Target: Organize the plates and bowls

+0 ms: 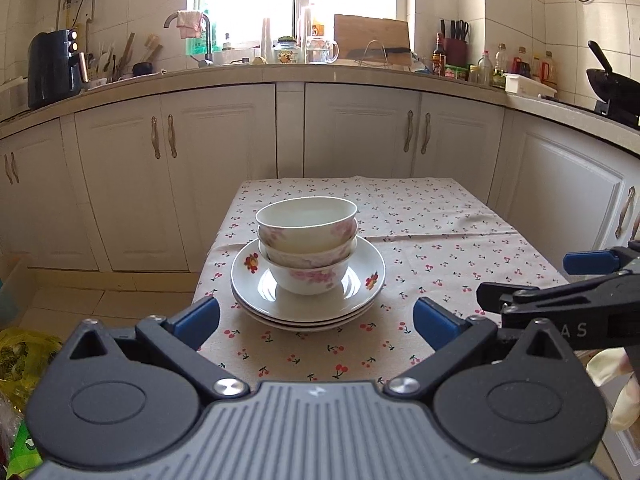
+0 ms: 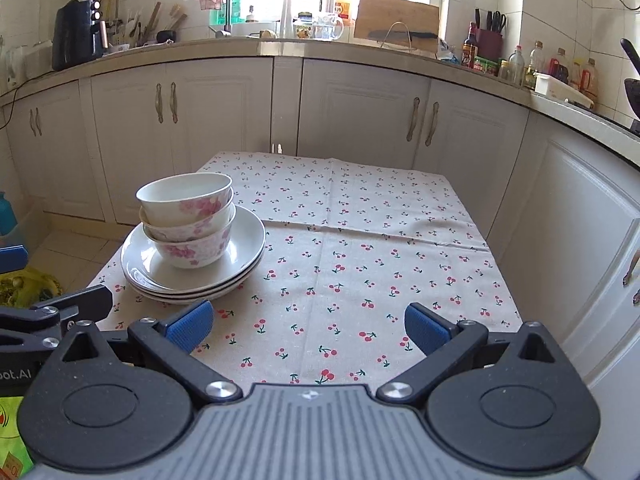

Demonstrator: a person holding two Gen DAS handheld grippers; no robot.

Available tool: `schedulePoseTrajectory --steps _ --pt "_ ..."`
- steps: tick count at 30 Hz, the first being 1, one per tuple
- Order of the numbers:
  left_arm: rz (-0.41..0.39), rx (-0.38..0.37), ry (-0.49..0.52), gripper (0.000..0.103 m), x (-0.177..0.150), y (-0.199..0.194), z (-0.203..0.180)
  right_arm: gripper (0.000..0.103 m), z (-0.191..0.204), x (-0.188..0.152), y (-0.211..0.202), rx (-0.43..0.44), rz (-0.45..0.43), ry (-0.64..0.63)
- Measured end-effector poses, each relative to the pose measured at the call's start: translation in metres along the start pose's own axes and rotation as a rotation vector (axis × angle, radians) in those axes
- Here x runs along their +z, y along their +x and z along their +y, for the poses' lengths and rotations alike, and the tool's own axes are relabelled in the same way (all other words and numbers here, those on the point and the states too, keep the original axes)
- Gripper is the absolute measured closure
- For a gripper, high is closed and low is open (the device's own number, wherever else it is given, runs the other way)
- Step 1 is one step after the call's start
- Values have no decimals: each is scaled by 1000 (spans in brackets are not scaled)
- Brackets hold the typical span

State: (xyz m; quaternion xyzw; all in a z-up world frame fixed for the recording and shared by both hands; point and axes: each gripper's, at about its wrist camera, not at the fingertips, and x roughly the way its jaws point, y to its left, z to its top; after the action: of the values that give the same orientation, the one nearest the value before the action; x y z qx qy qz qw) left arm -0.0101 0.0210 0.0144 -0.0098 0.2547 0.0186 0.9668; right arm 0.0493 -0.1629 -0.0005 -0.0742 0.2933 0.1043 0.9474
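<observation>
Three white bowls with pink flowers (image 1: 307, 240) are nested in a stack on three stacked white plates (image 1: 362, 280), near the table's left front. The stack also shows in the right wrist view: the bowls (image 2: 188, 220) on the plates (image 2: 244, 240), at the left. My left gripper (image 1: 316, 320) is open and empty, just short of the plates and centred on them. My right gripper (image 2: 308, 326) is open and empty over the cherry-print tablecloth (image 2: 360, 240), to the right of the stack. The right gripper also shows in the left wrist view (image 1: 532, 276).
The table stands in a kitchen with white cabinets (image 1: 224, 168) behind and to the right. The counter holds an air fryer (image 1: 52, 68), a sink tap (image 1: 200, 40), bottles (image 1: 488, 66) and a wok (image 1: 612, 84). Bags lie on the floor at the left (image 1: 20, 360).
</observation>
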Motion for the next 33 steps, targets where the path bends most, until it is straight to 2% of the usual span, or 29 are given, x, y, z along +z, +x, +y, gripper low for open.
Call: schedulePoseTrajectory --steps 8,33 --pt "-19 7 -30 1 1 -6 0 0 3 2 -12 -16 -37 -3" --pt "-27 1 -51 1 -1 -9 2 0 7 3 -15 -46 -59 -6"
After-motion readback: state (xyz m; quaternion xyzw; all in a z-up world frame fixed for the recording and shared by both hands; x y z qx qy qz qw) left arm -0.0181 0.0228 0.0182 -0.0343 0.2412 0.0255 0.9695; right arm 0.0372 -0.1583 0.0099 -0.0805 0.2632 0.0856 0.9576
